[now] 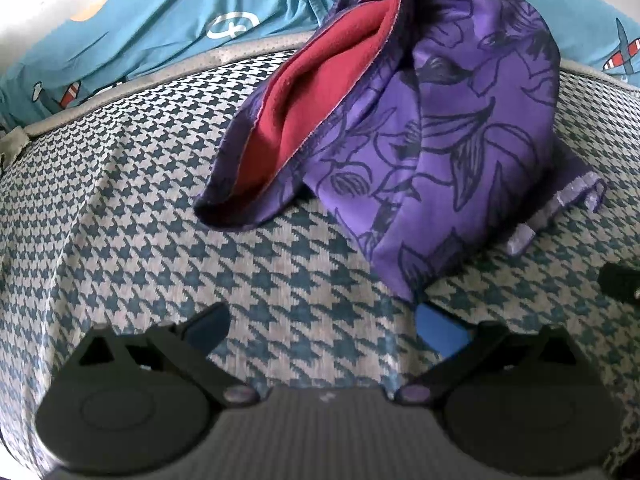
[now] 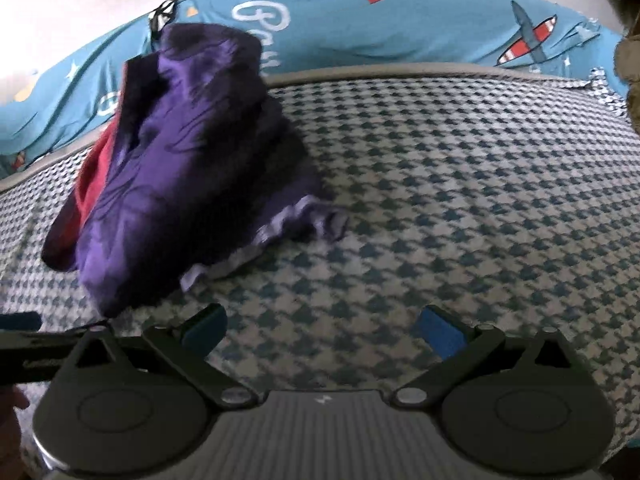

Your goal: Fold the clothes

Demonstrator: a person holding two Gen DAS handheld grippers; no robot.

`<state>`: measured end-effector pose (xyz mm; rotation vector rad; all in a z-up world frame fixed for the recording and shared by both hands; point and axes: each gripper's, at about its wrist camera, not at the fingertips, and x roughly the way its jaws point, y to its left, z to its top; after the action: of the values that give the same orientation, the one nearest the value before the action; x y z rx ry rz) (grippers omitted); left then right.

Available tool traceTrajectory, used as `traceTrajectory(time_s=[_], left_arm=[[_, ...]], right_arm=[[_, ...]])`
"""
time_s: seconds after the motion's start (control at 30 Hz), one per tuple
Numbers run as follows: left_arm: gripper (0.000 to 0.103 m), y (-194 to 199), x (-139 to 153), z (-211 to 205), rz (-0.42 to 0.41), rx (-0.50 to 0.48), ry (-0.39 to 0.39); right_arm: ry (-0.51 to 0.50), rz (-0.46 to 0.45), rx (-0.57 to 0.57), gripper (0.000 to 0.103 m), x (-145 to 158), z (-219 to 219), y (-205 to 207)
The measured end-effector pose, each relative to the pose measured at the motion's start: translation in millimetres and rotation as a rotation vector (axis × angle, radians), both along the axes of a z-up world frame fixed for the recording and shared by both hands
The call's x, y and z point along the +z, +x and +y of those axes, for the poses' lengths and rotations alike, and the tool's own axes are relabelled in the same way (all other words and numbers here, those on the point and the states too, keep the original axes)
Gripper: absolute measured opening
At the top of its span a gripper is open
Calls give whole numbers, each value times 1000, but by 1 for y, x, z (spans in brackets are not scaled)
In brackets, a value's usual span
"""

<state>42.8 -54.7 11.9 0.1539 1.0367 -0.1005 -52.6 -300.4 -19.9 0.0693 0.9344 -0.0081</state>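
A purple floral garment with a red lining (image 1: 420, 128) lies in a loose, rumpled heap on a bed covered in blue-and-white houndstooth fabric (image 1: 120, 184). It sits ahead and slightly right of the left gripper (image 1: 322, 326), with its near tip almost at that gripper's right fingertip. From the right gripper (image 2: 322, 328) the heap lies ahead and to the left, a little farther off. The heap's long axis runs away from both grippers, toward a teal bedsheet printed with aeroplanes (image 2: 440, 28) at the far edge. Both grippers are spread wide, holding nothing. A pale wall rises behind.
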Motion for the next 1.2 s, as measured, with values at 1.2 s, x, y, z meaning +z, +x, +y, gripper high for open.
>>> traceTrajectory(time_s=[1.2], left_arm=[[103, -6, 2, -7, -1, 41, -8]], right_arm=[[-56, 50, 75, 103, -11, 22, -4]])
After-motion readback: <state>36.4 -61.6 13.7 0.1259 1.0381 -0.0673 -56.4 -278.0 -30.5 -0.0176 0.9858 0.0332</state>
